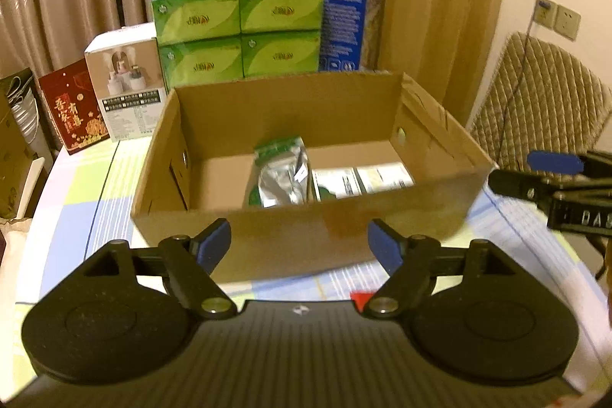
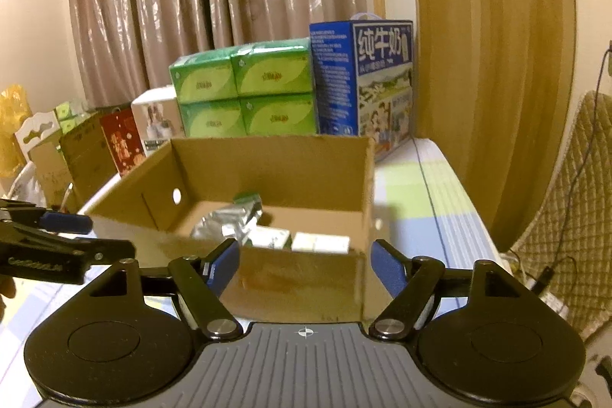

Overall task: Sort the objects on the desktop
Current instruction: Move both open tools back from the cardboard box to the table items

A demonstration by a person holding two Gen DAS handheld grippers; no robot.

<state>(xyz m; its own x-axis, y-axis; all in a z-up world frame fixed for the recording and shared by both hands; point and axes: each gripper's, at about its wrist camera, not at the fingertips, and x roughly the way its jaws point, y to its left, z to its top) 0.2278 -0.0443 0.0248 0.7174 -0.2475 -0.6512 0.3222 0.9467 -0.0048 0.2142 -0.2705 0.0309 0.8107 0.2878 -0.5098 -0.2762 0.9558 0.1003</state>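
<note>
Brown cardboard fills both my views: an open cardboard box [image 1: 306, 155] sits on the checked table [image 1: 76, 186], and I hold a claw in each hand just short of its near wall. My left claw [image 1: 299, 244] is spread wide and carries nothing; my right claw [image 2: 304, 264] is likewise agape and empty, and each shows at the edge of the other's view.

Inside the box lie the things already sorted: a silver foil pouch [image 1: 281, 178] with a green top, leaning toward the middle, and two small white packets [image 1: 361, 180] flat on the floor to its right, near the right wall. All sit low, beyond and below my fingertips, with the near wall between them and me. I can see no loose item left on the near strip of table, so I judge the sorting close to finished, though the table under my hands is hidden.

The risk from here, as I read it, is the near wall. Both claws hover close to it, and a forward push could shove the light box across the cloth toward the green cartons [image 1: 239, 29] and blue milk carton [image 2: 361, 79] stacked at the far side. Reaching in too low could also snag a fingertip on the rim and tip the pouch.
</note>
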